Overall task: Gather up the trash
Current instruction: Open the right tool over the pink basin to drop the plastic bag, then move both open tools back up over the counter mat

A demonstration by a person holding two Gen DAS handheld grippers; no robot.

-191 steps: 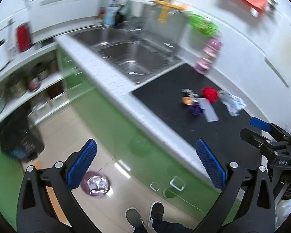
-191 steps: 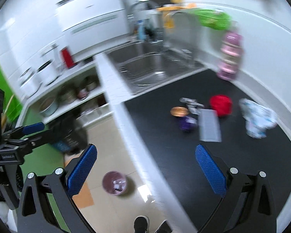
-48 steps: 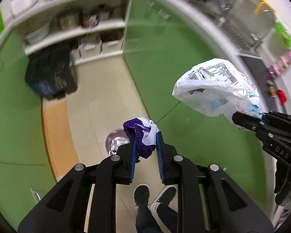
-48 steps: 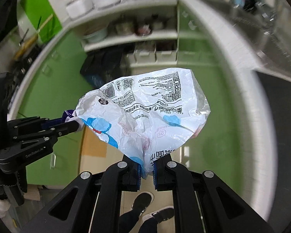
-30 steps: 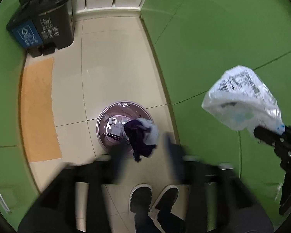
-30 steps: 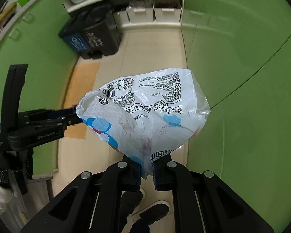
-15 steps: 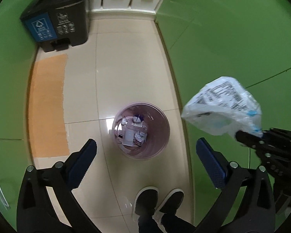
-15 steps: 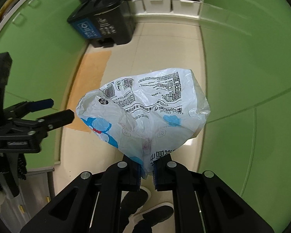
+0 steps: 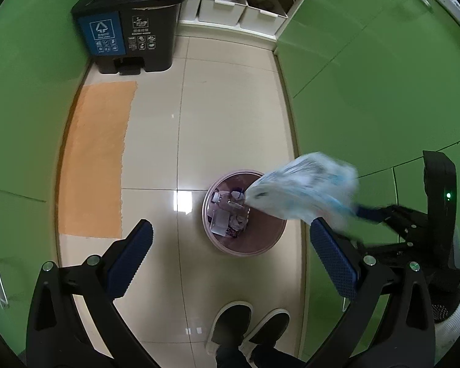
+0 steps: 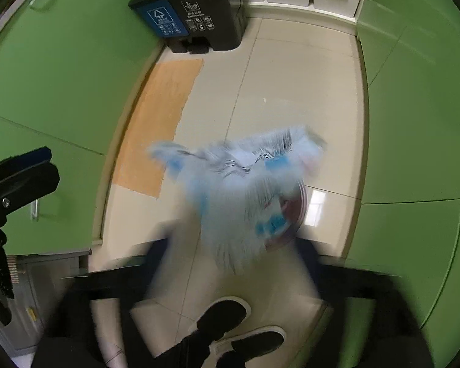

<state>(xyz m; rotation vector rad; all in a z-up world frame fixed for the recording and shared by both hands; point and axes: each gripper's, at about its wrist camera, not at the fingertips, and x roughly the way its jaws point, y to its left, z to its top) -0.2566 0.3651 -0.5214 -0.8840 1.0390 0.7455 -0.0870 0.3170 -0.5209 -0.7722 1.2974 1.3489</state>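
Left wrist view: the left gripper (image 9: pixel 230 251) hangs spread and empty above the pink wastebasket (image 9: pixel 245 245); a blurred plastic bag (image 9: pixel 303 193) sits at three o'clock. Right wrist view: the right gripper (image 10: pixel 233 260) is opening, the bag (image 10: pixel 239 190) dropping free over the basket (image 10: pixel 294 214).

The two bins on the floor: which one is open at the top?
The round pink wastebasket near the shoes, its trash showing; the black pedal bin has its lid closed.

The floor tiles (image 9: pixel 230 116) are looking smooth and shiny, throwing back light. The orange mat (image 9: pixel 95 159) at the left is looking rough and dull. The plastic bag (image 9: pixel 303 193) is looking thin and crinkly. The pink bin (image 9: pixel 270 239) is looking like see-through plastic.
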